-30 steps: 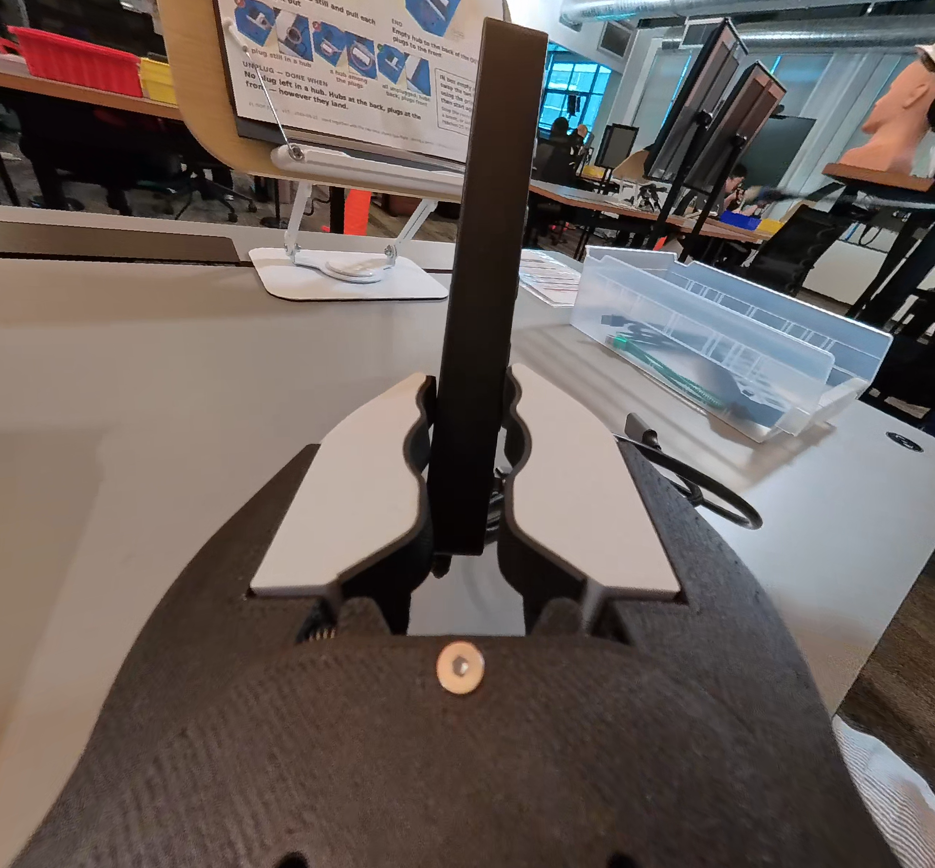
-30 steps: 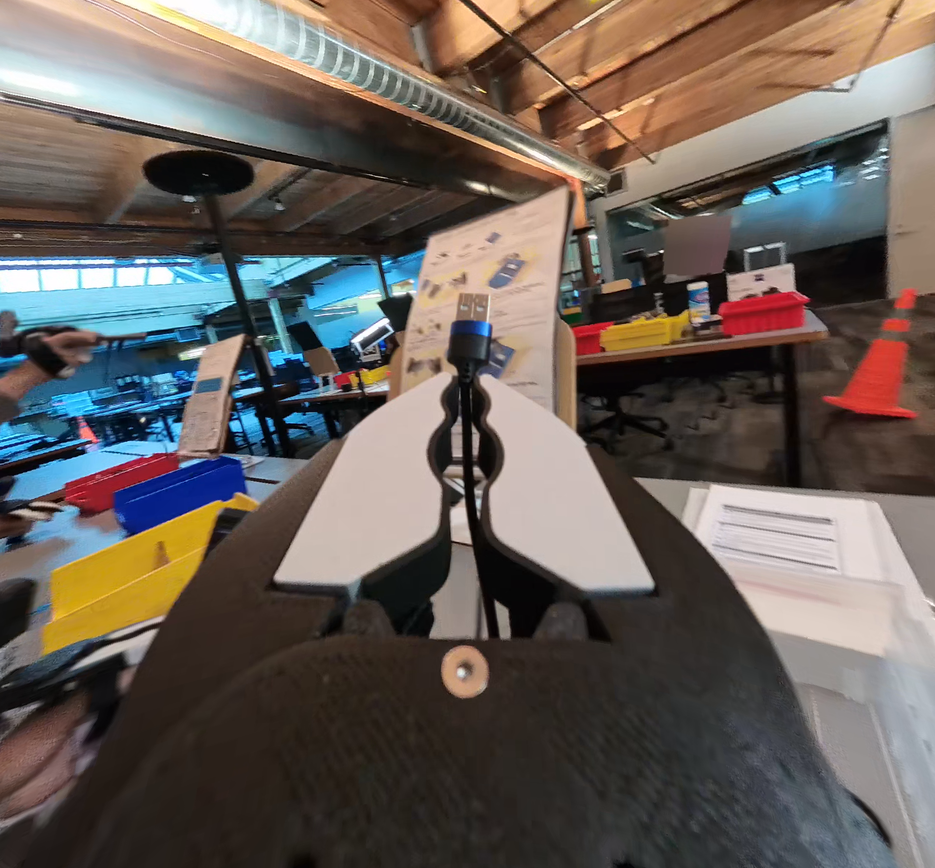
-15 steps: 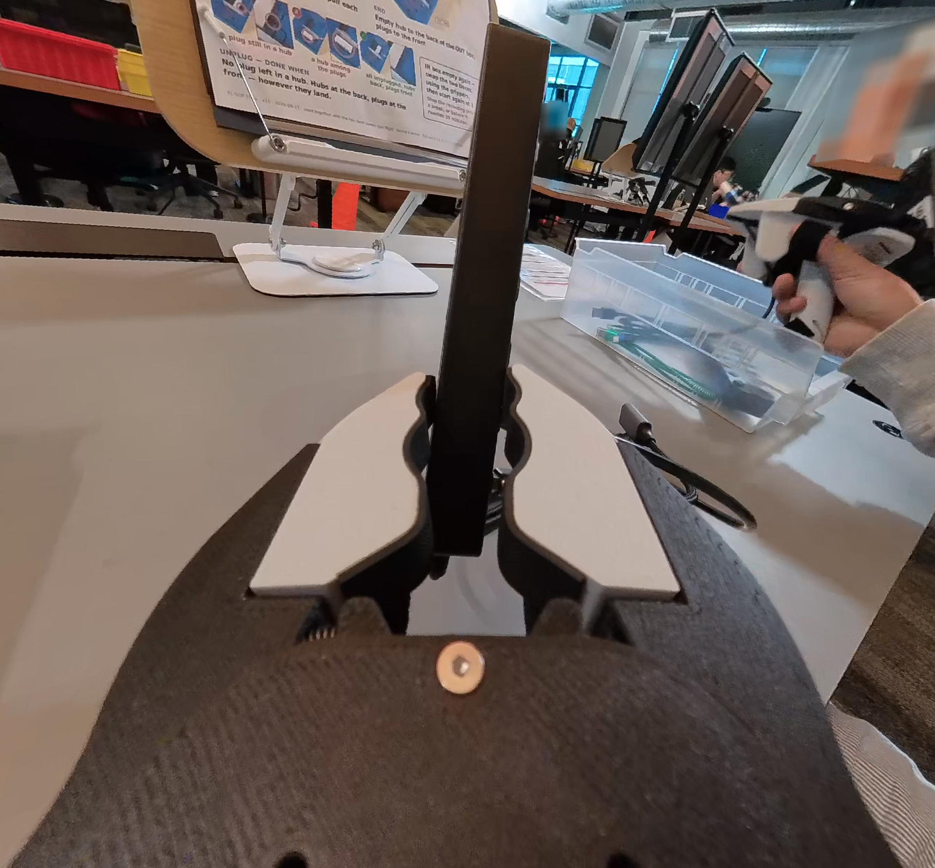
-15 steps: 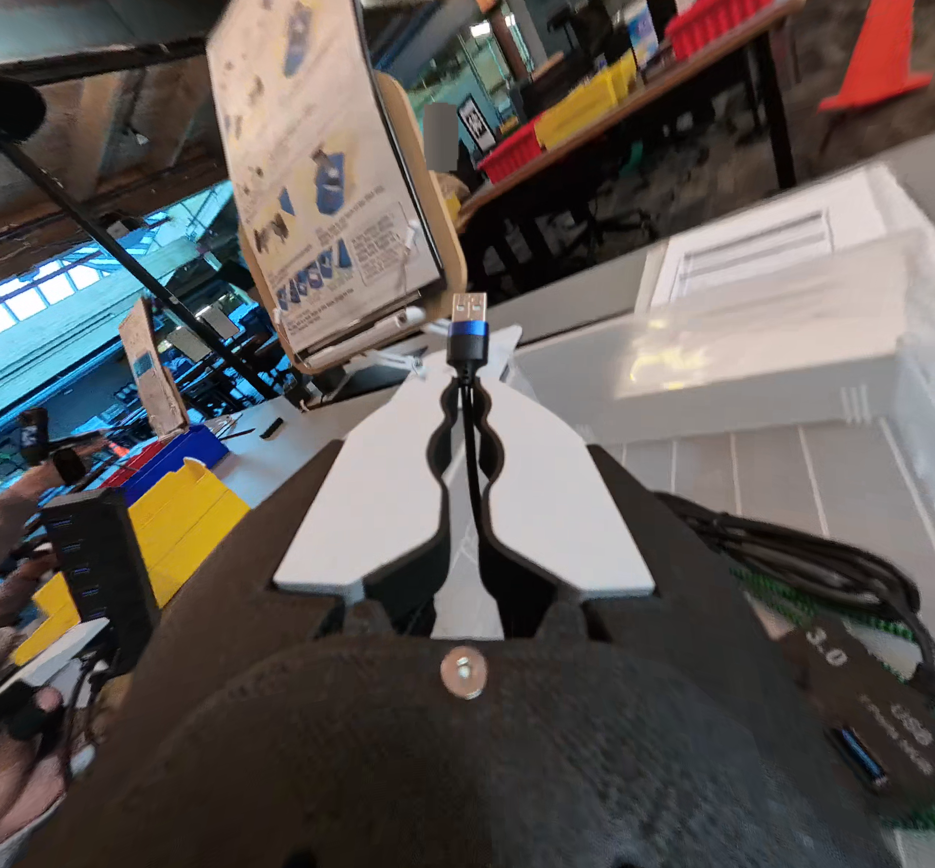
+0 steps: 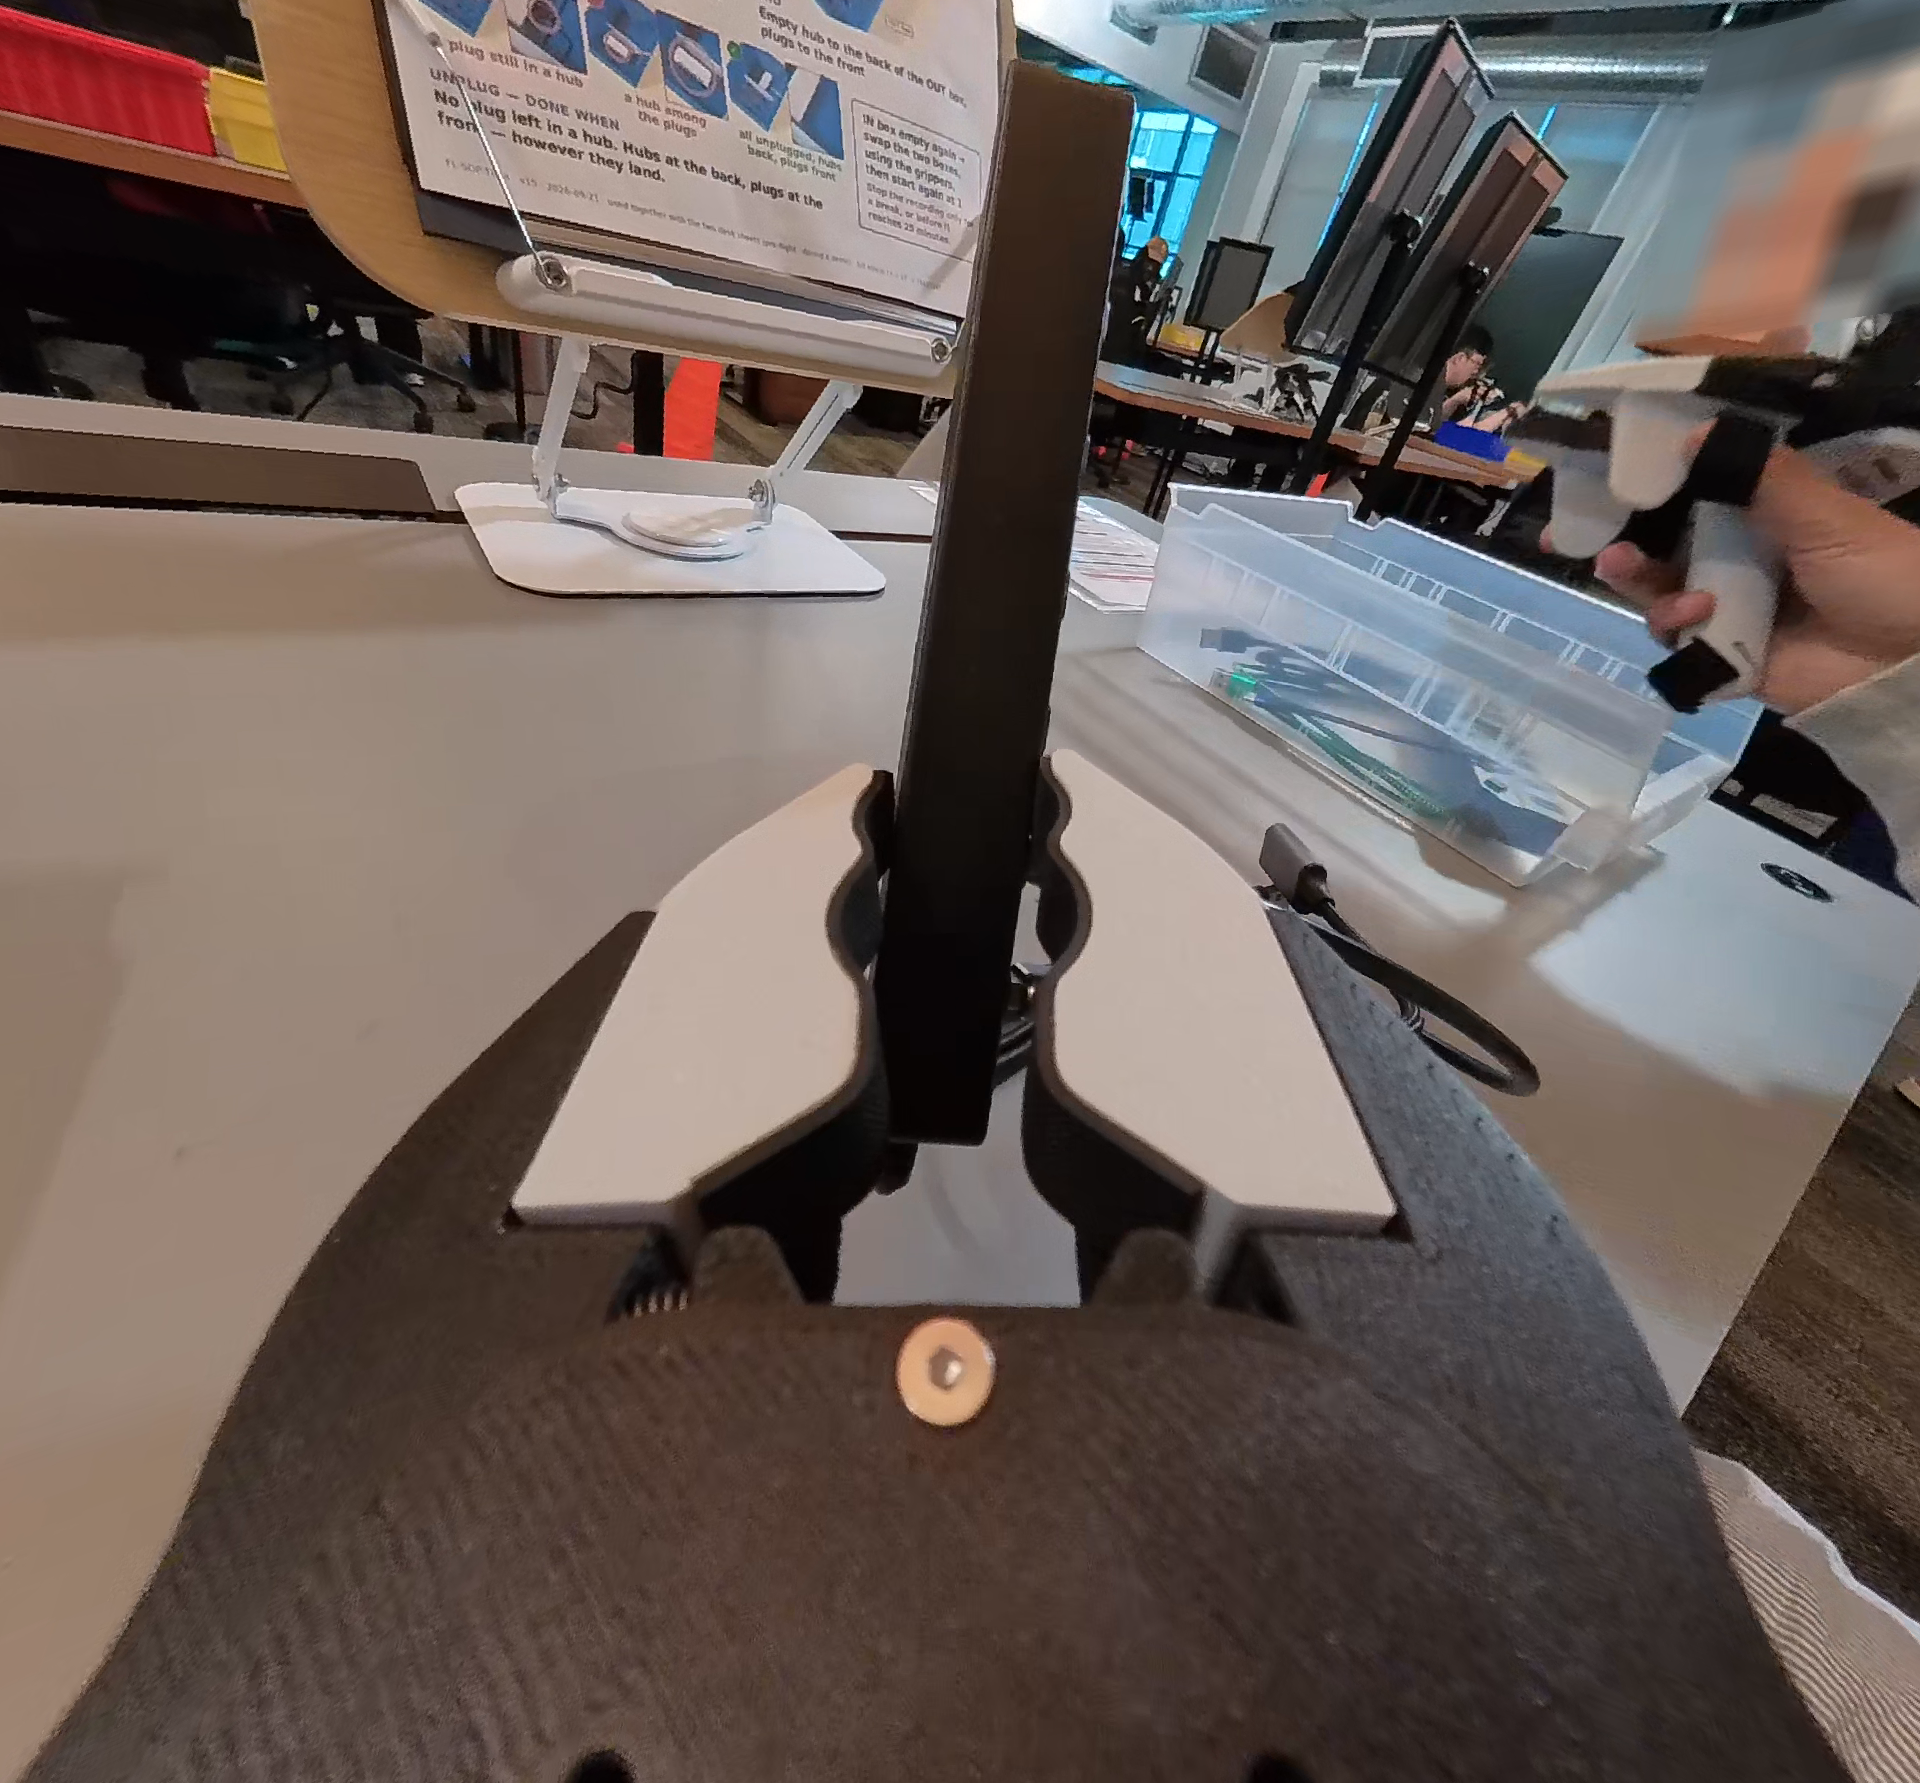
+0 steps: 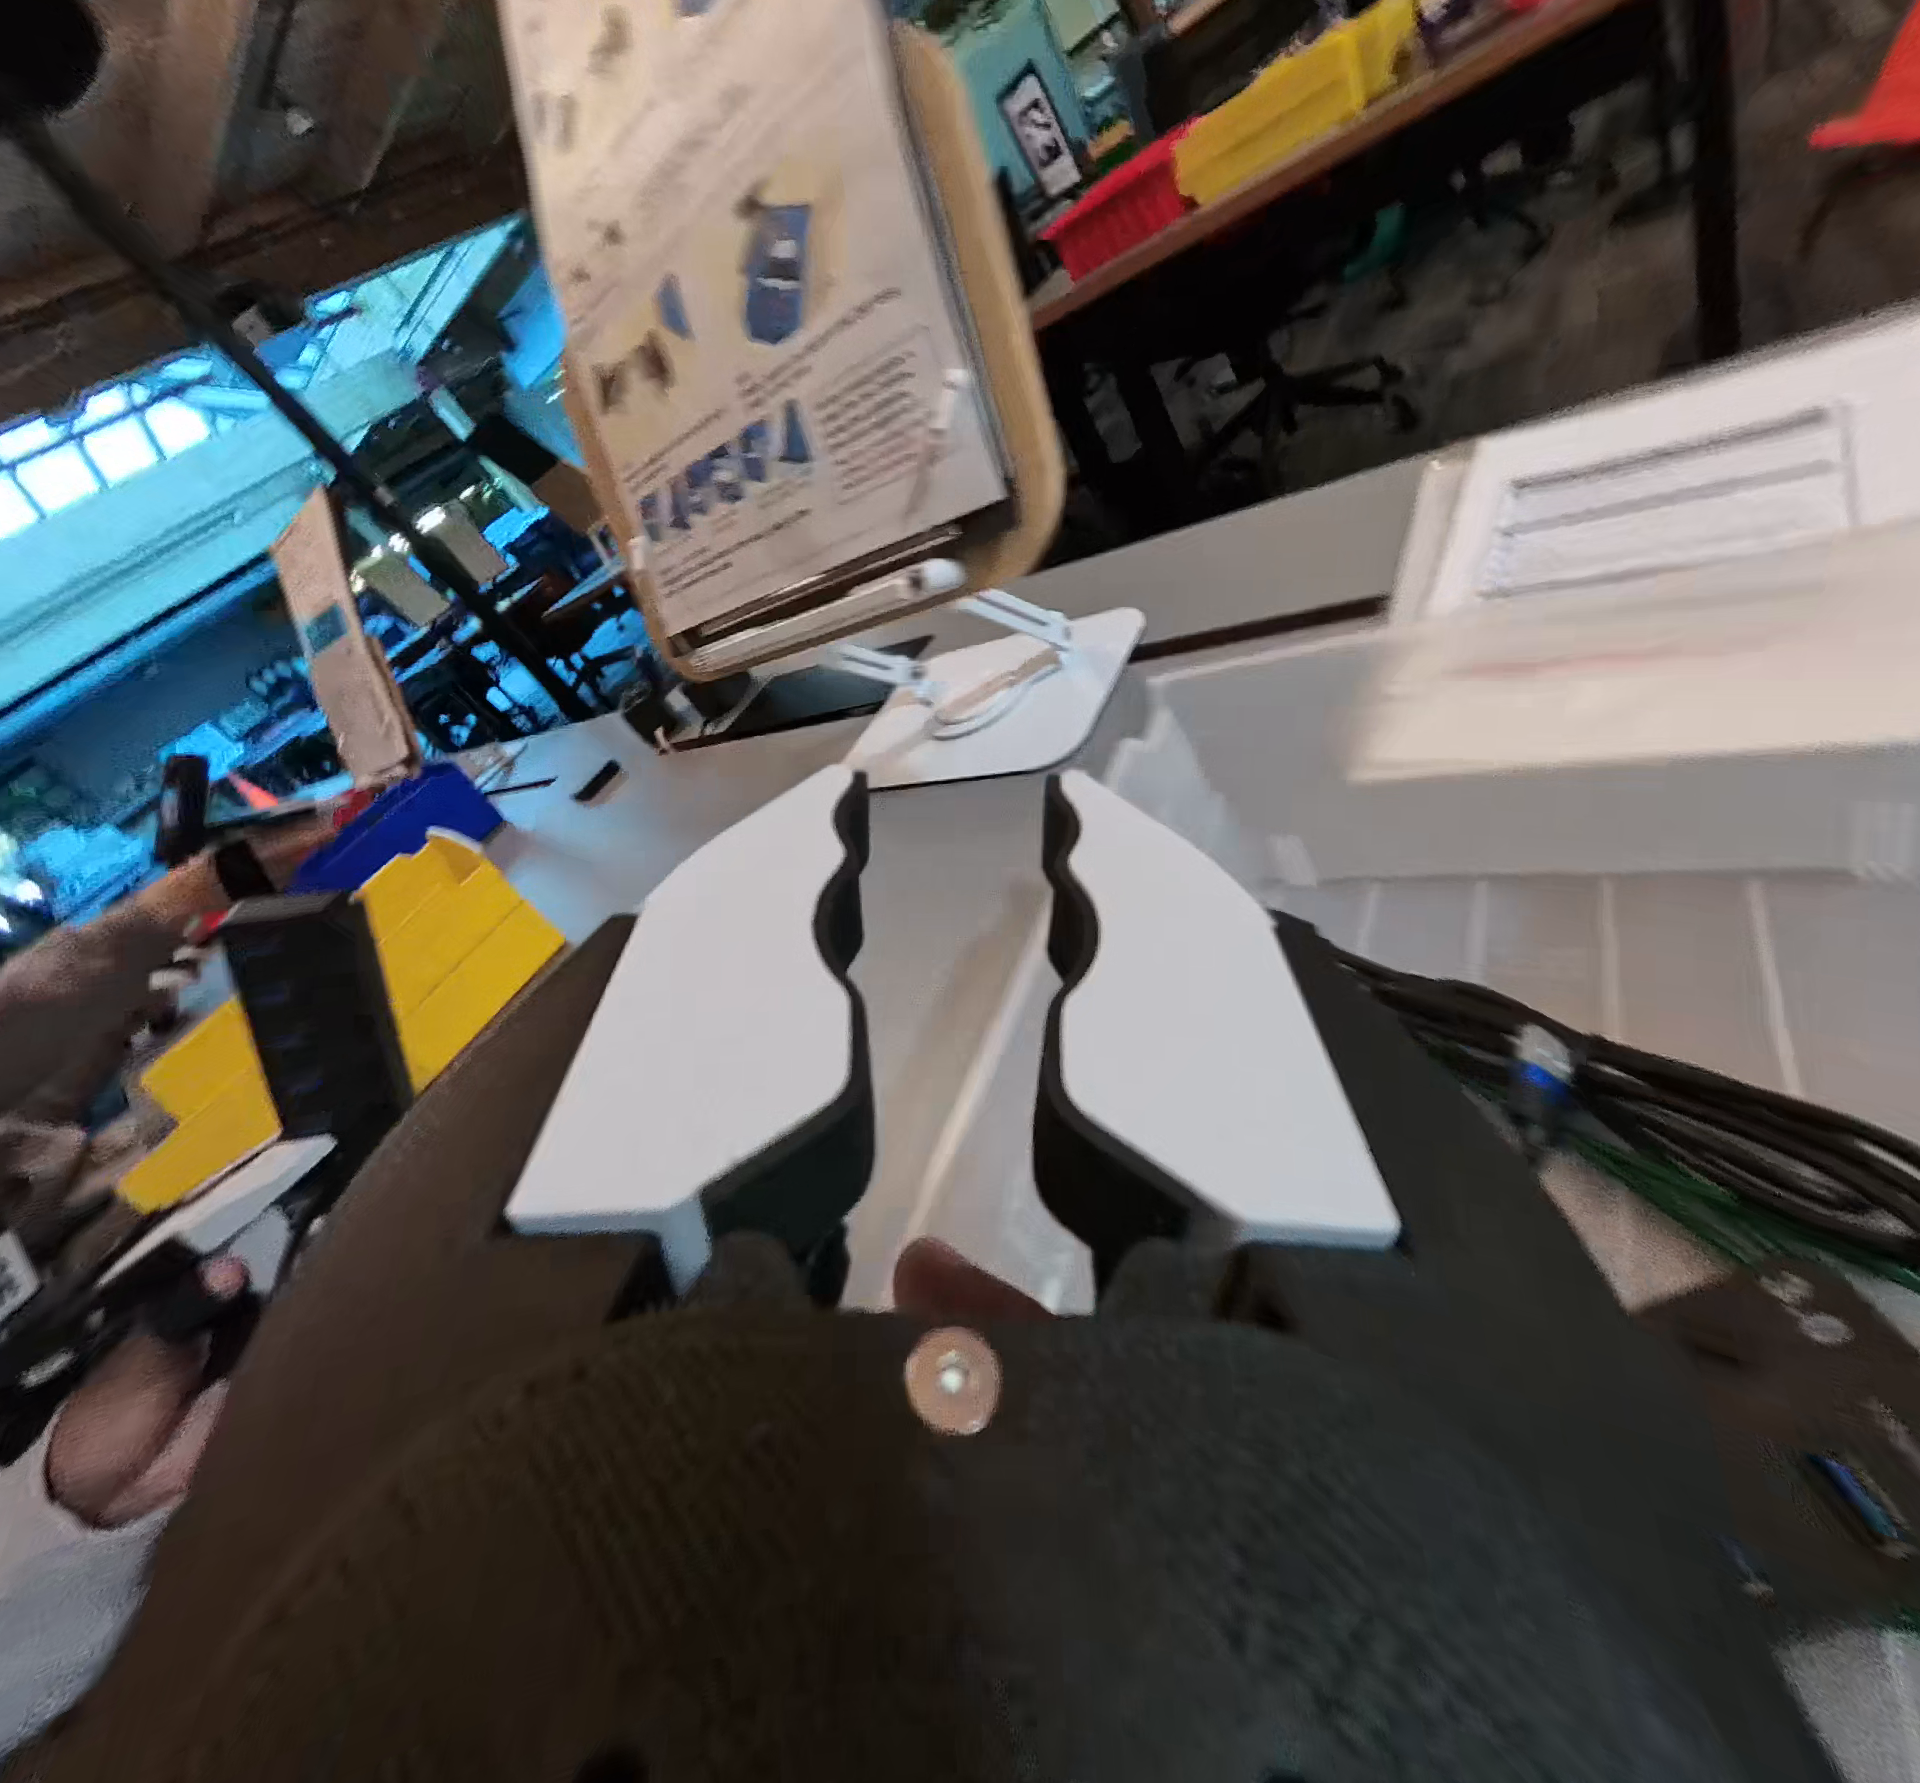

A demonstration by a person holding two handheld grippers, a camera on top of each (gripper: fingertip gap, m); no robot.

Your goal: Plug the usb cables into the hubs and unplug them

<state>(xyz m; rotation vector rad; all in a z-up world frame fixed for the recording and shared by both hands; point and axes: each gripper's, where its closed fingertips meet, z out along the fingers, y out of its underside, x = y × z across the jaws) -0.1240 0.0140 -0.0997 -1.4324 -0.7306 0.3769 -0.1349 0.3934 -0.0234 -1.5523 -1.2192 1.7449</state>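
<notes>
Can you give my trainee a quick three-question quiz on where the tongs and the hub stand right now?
1. True or false: the left tongs are shut on the black hub, which stands upright between them.
2. What do the right tongs hold? A) a blue-collared plug B) nothing C) the hub
3. Fill in: the loose cables lie in the clear ____.

Key: 1 true; 2 B, jaws apart over the bin; 3 bin.
</notes>
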